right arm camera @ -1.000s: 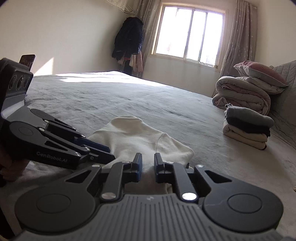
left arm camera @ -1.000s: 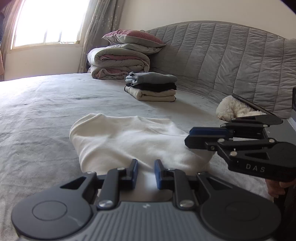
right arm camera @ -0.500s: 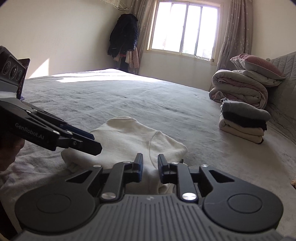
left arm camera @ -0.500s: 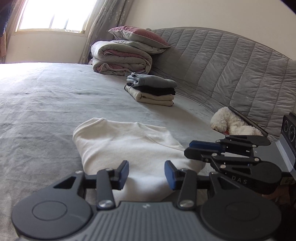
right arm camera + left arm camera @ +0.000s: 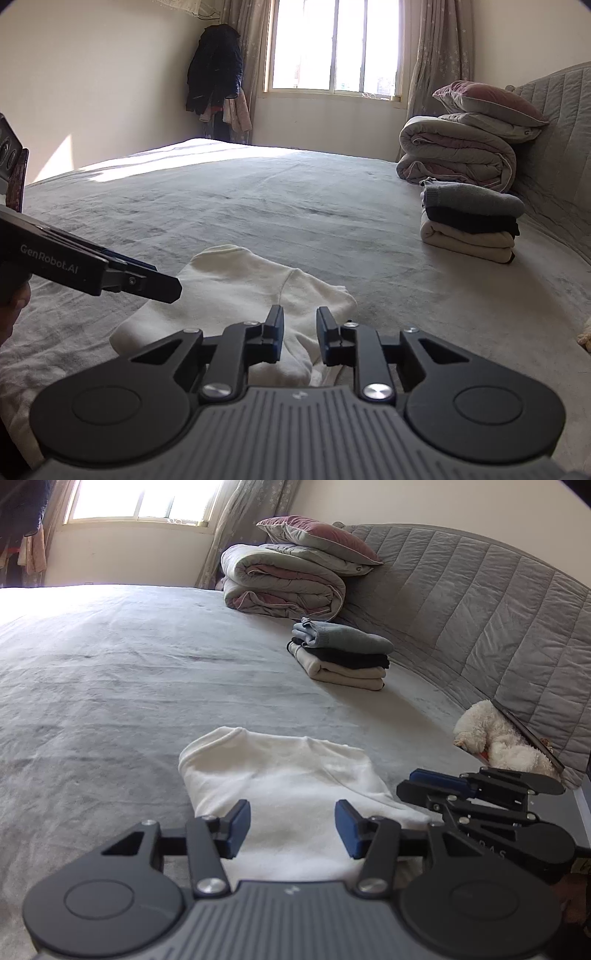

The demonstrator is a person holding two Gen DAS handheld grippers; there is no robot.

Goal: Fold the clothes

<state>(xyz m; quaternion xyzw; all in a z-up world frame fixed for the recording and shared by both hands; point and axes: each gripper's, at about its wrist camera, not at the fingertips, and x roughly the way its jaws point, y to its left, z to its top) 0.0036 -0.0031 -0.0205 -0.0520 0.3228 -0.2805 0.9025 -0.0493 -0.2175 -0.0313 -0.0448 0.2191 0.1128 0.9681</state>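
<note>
A folded white garment (image 5: 288,786) (image 5: 240,291) lies flat on the grey bed just beyond both grippers. My left gripper (image 5: 292,825) hovers over its near edge, jaws opening wide, with nothing pinched between the blue pads. My right gripper (image 5: 300,332) hangs above the garment's near right corner, jaws opening with a narrower gap that holds nothing. Each gripper shows in the other's view: the right gripper (image 5: 413,784) beside the garment's right edge, the left gripper (image 5: 173,290) over its left side.
A stack of three folded clothes (image 5: 341,659) (image 5: 471,225) sits further up the bed (image 5: 129,686). Behind it lie a rolled duvet (image 5: 284,583) and pillows against the quilted headboard (image 5: 480,602). A white plush toy (image 5: 495,734) rests at the right. Dark coats (image 5: 216,77) hang in the corner.
Both grippers let go of the white garment and opened, the left wider than the right. Both rose a little above it, and the garment now lies folded on the bed.
</note>
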